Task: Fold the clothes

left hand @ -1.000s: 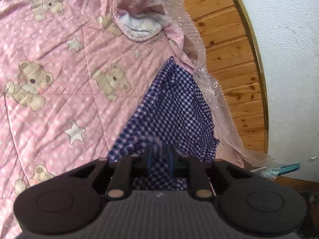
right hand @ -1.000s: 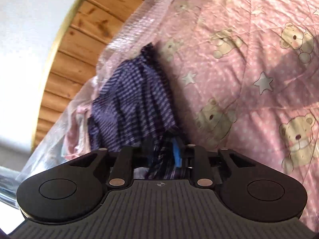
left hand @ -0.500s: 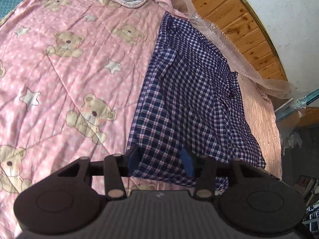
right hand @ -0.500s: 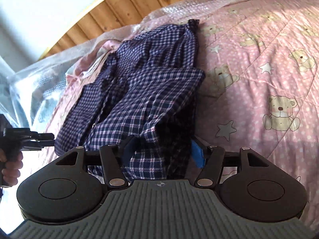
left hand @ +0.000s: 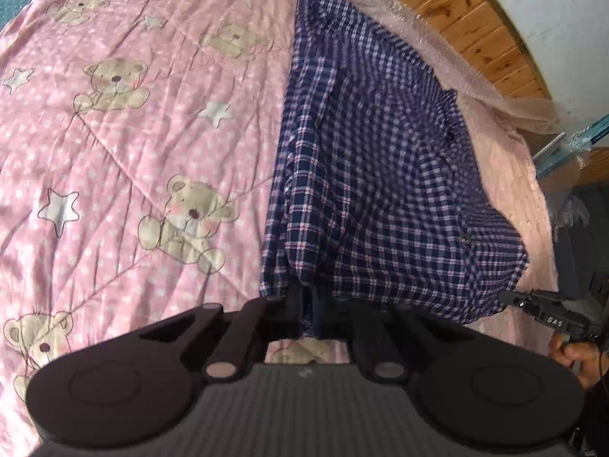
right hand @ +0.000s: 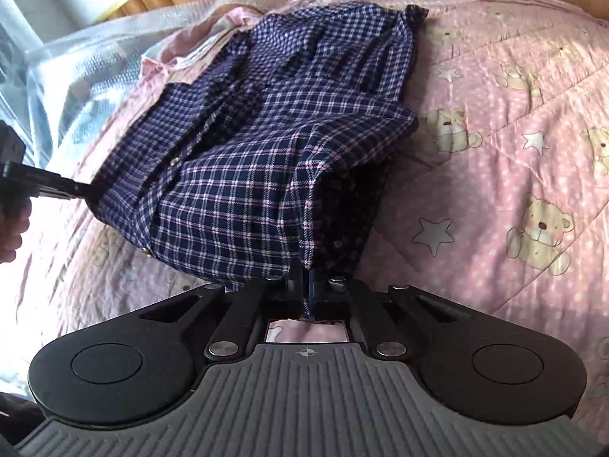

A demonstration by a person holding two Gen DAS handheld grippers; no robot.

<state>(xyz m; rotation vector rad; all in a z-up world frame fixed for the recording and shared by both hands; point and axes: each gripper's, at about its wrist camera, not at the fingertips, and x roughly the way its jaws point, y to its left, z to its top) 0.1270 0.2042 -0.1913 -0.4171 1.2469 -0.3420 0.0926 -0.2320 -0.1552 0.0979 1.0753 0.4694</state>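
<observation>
Since half a second ago both grippers' jaws have closed onto the shirt's near hem, which was then only lying between them. The left gripper pinches one near corner, the right gripper the other, each clamped tight on cloth. The shirt hangs lifted at the near edge, its far end resting on the pink quilt, beside bubble wrap and wood panelling.
</observation>
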